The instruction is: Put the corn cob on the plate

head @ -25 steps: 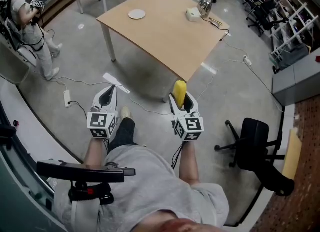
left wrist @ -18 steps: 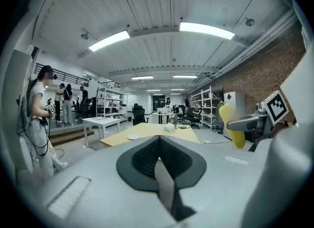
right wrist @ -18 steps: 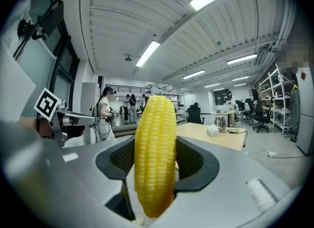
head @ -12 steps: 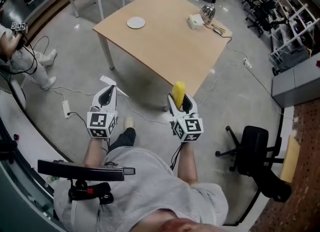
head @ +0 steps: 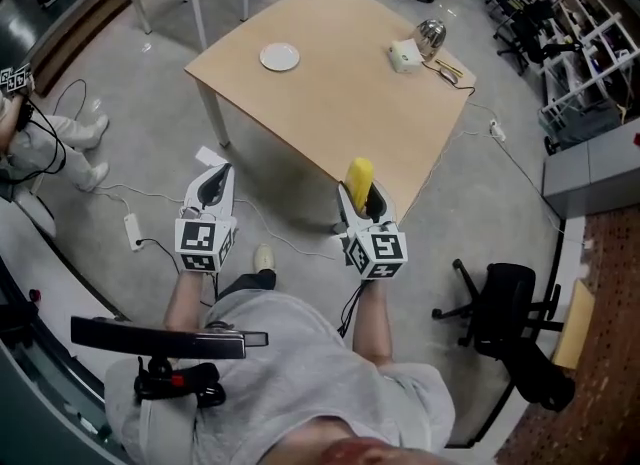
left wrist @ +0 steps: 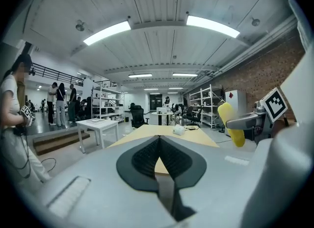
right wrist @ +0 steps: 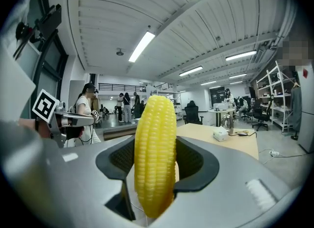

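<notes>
My right gripper (head: pixel 362 201) is shut on a yellow corn cob (head: pixel 358 181), which sticks out past the jaws and stands upright in the right gripper view as the corn cob (right wrist: pixel 154 156). It hangs over the floor just short of the near edge of a wooden table (head: pixel 340 93). A small white plate (head: pixel 279 56) lies on the far left part of that table. My left gripper (head: pixel 213 187) is shut with nothing in it, held over the floor to the left. In the left gripper view the corn cob (left wrist: pixel 230 124) shows at the right.
A white box (head: pixel 405 55), a shiny kettle (head: pixel 431 37) and cables sit at the table's far right corner. A black office chair (head: pixel 510 303) stands to my right. Cables and a power strip (head: pixel 133 230) lie on the floor. A person (head: pixel 45 138) stands at left.
The table has come nearer and shifted in the head view as I moved toward it. Both grippers keep their pose, the corn still held in the right one.
</notes>
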### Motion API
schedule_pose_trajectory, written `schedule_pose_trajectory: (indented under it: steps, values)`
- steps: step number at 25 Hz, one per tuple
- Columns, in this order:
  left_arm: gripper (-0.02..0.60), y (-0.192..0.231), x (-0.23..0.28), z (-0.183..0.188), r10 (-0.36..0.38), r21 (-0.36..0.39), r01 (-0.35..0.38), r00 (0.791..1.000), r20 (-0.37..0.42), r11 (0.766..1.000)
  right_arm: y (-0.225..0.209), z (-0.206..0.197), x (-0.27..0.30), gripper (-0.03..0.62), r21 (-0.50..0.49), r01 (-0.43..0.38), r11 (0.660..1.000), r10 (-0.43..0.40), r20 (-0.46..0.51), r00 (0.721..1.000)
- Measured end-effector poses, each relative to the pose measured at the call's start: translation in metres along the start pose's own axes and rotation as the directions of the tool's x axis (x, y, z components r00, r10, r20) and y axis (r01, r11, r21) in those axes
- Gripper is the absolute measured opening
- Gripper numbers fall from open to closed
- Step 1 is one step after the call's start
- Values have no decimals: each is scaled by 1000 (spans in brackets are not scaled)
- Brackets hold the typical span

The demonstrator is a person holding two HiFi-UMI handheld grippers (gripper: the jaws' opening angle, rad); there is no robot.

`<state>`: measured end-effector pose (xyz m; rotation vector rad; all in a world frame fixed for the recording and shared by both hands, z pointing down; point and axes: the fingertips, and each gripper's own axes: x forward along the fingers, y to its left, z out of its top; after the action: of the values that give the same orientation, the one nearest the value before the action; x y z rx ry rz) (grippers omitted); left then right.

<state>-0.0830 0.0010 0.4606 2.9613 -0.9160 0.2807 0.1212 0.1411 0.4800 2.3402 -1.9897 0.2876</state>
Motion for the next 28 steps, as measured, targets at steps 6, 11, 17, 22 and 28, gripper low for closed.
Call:
schedule_pose_trajectory:
  steps: [6,11,17,22,28]
  values:
    - [18,5,3,4,15,-15,-15,1000,13,1000,-2,4,5,238,-8,-9,1000,9,-11,1000]
    - [18,60,22,-4,24,-41,-23,1000,10,999,19,8,58,238,-4,-6,1000,6,-29,1000]
    - [18,76,31,-9,43,-47,-42,999,12,998,14,8,79,238,8,2,1000,-2,-35,999]
    - [18,88,37,-7,67,-56,-66,998,12,996,11,16,99,238,2,-15,1000,15,-25,1000]
    - [18,102,58,-5,102,-64,-101,995,17,993,0,23,138,238,-4,-48,999,48,-17,999]
